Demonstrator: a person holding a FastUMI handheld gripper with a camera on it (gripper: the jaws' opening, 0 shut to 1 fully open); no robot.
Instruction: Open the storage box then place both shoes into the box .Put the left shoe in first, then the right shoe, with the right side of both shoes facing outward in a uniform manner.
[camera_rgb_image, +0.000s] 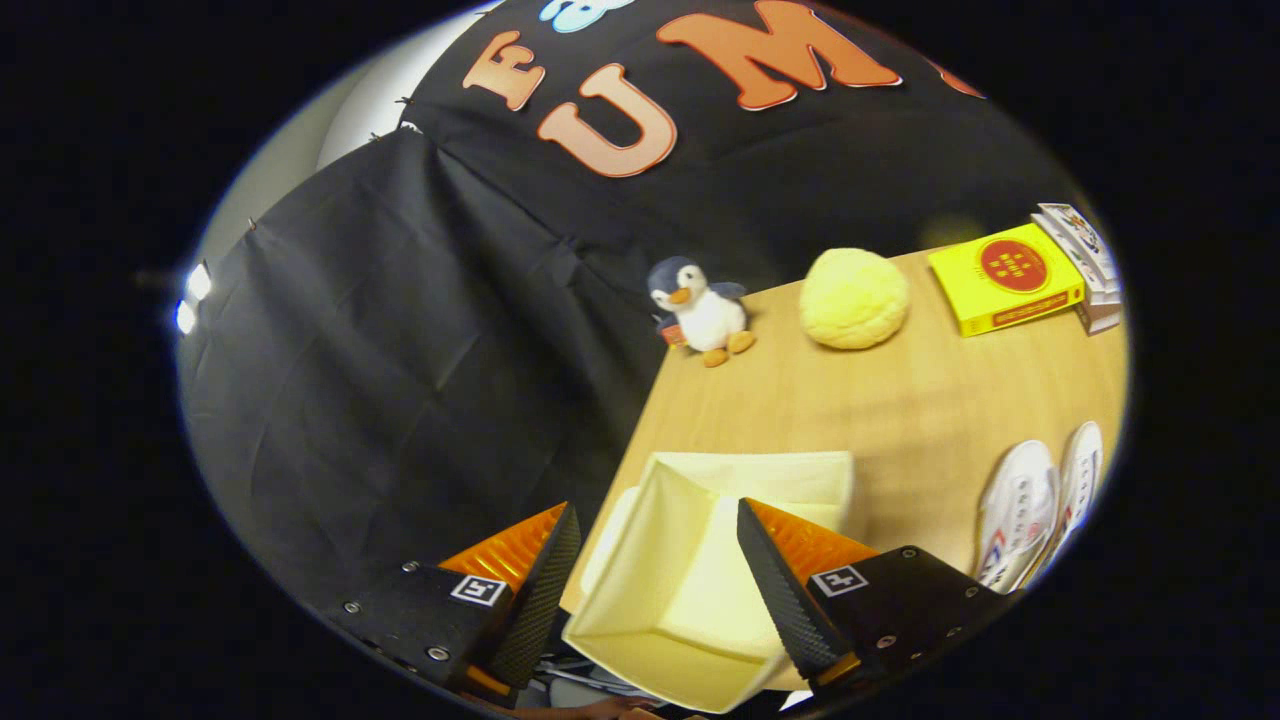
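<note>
A pale cream storage box (690, 570) stands at the near left corner of the wooden table (900, 400), its top open and its inside bare. My gripper (665, 590) hovers above it, fingers wide apart and open, with the box's left wall showing between them. Nothing is held. A pair of white shoes (1040, 510) lies side by side on the table to the right of the box, beyond the right finger (790, 590).
A plush penguin (700, 310) sits at the table's far left edge. Beside it rests a round yellow cushion (855, 298). A yellow box (1005, 275) and stacked books (1085, 260) lie at the far right. Black cloth hangs past the table's left edge.
</note>
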